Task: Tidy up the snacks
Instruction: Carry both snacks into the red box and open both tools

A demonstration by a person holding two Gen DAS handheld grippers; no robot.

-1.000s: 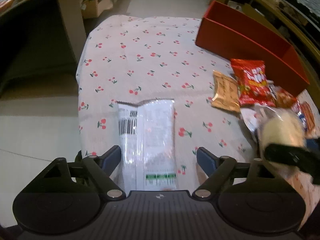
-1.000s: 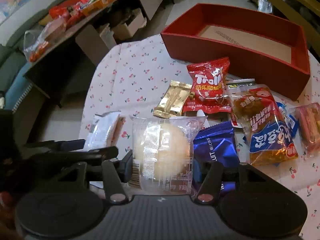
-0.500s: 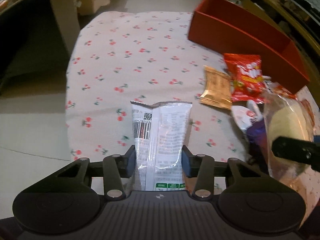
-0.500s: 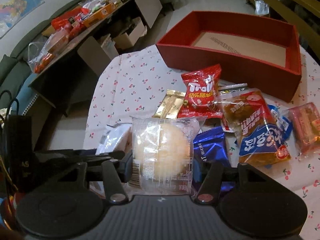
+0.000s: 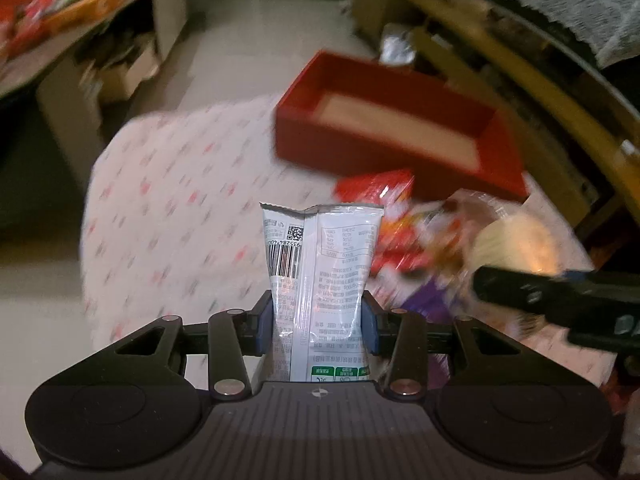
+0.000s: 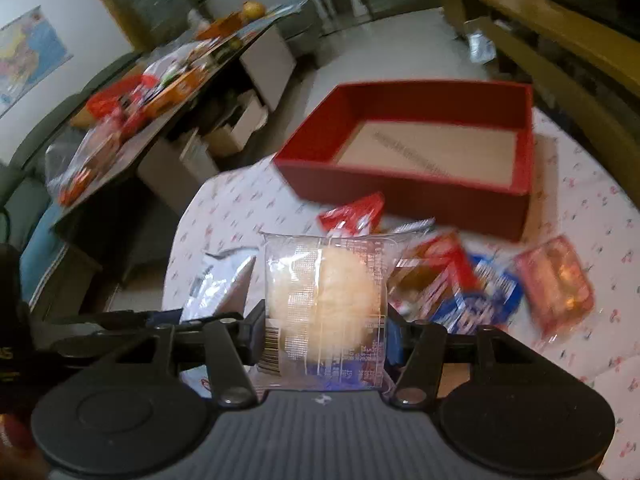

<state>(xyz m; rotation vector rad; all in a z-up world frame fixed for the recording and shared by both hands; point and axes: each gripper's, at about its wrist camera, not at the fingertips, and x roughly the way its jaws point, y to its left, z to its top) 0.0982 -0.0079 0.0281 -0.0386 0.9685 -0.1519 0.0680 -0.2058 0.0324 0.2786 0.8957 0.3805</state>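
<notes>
**A:** What are the two grippers doing?

**B:** The left gripper [image 5: 317,324] is closing on a white snack packet [image 5: 320,276], which stands upright between its pads at the centre of the frame, barcode facing the camera. The right gripper [image 6: 325,336] is clamped on a clear-wrapped round bun [image 6: 324,300], also upright at frame centre.

**A:** And beyond them?

**B:** Past both, toward the upper right, a red box [image 6: 516,200] sits open-topped on a cherry-print tablecloth [image 5: 180,200], its pale floor bare. Loose snacks [image 6: 492,284] crowd the cloth between the grippers and the box's near wall.

**A:** Where is there room?

**B:** In the left wrist view, the cloth at centre left is bare up to its rounded edge, where it drops to pale floor. At far right, the right gripper's black finger juts in beside the packet. The surroundings are motion-blurred.
</notes>
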